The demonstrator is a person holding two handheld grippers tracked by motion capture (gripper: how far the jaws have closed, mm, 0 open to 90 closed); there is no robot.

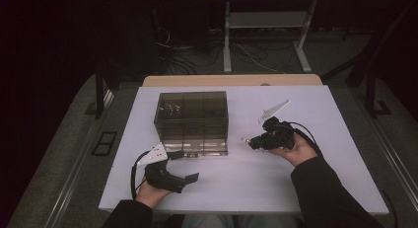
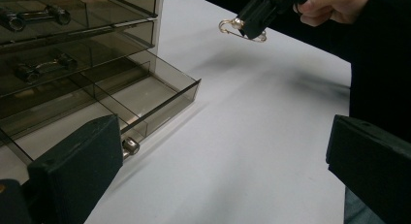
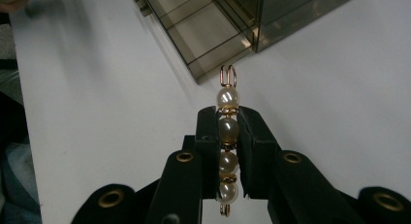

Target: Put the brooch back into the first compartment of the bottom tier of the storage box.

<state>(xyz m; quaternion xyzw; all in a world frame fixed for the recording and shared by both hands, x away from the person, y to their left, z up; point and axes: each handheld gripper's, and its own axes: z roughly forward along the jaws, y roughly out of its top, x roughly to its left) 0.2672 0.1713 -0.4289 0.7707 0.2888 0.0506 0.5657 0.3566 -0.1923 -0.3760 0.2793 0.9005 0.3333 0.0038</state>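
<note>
Right gripper [image 3: 227,136] clamped on pearl pin [image 3: 227,132], held above table [image 1: 276,188].
Pin runs lengthwise btwn the fingers [image 3: 208,132], its loop end poking past tips twd open drawer [image 2: 145,95] of smoky box [image 1: 192,120]. Left gripper [image 2: 218,156] spread wide, nothing btwn fingers, drawer knob just beside one.

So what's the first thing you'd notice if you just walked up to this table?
The shiny pearl pin, pinched in the right gripper above the white table. Next, the smoky see-through drawer box in the middle, with its bottom drawer pulled out and bare. The left gripper sits in front of it, fingers wide apart.
</note>
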